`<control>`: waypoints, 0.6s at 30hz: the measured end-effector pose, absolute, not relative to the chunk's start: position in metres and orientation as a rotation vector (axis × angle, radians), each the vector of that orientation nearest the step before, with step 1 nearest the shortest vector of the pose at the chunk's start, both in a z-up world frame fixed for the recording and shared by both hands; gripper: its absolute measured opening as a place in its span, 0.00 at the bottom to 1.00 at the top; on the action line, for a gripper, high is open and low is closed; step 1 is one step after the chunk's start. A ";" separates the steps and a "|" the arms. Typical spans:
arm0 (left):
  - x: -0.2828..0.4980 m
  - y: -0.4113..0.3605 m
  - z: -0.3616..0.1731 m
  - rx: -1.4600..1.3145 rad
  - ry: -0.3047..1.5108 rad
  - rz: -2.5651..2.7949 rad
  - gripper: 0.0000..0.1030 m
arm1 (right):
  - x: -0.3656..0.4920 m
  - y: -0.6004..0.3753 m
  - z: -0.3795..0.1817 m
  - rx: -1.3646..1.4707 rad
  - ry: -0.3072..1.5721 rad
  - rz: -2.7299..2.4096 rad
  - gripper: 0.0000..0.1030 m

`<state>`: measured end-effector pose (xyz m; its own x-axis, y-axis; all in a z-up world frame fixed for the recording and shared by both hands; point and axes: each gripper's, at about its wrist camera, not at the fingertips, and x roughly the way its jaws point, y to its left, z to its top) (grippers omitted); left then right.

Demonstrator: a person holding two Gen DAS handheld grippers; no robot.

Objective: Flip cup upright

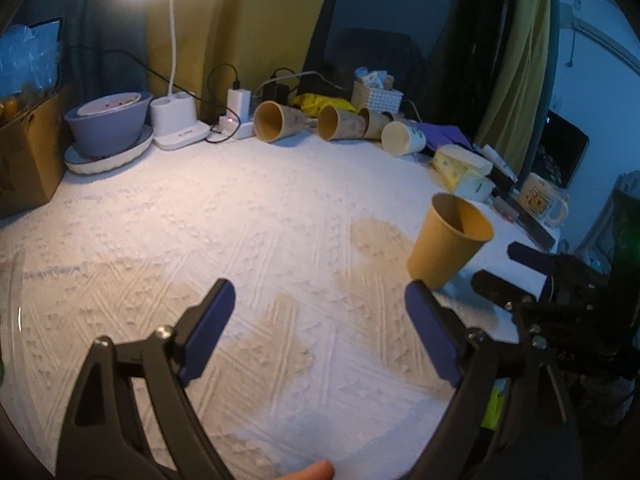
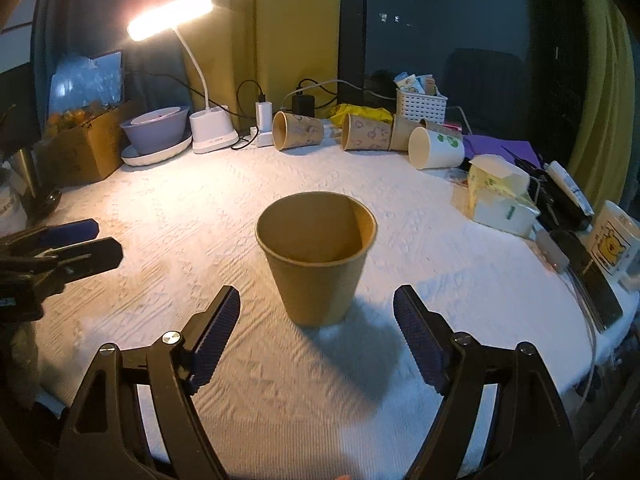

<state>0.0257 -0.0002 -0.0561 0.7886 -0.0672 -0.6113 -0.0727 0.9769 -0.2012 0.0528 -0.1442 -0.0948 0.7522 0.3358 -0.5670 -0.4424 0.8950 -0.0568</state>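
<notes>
With both grippers spread wide and holding nothing, the cup (image 2: 316,258) stands upright on the cloth (image 2: 224,184), mouth up, just ahead of the right gripper (image 2: 316,300) and centred between its fingertips, touching neither pad; in the left wrist view the same cup (image 1: 450,240) sits ahead and right of the left gripper (image 1: 320,292), close past its right fingertip; whether they touch there I cannot tell, the tip overlaps the cup's base in that view.

Left gripper has only bare cloth (image 1: 200,220) between its fingers; its tips show at the left edge of the right wrist view (image 2: 76,242), body cut off by the frame; the right gripper likewise shows at the right of the left wrist view (image 1: 516,266), dark and hard to read.

Far ahead of both: four cups on their sides (image 2: 372,136) in a row, rear ones partly hidden by the front ones; lamp (image 2: 170,16); bowl (image 2: 156,130); box (image 2: 84,152) cut off at the left; mug (image 2: 614,240) at the right edge, partly cut off; stains on the cloth (image 1: 378,236) are faint.
</notes>
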 end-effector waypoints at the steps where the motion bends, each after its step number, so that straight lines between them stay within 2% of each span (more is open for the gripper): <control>1: 0.024 -0.003 -0.055 -0.211 0.668 0.005 0.86 | 0.050 -0.146 -0.093 -0.192 0.579 0.425 0.79; 18: 0.001 -0.019 -0.008 -0.118 0.533 0.043 0.86 | 0.005 -0.161 -0.039 -0.191 0.476 0.398 0.79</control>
<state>0.0012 -0.0192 -0.0076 0.8604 0.0107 -0.5095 -0.0718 0.9923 -0.1005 0.0050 -0.1609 -0.0391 0.8142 0.3270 -0.4797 -0.4147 0.9059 -0.0863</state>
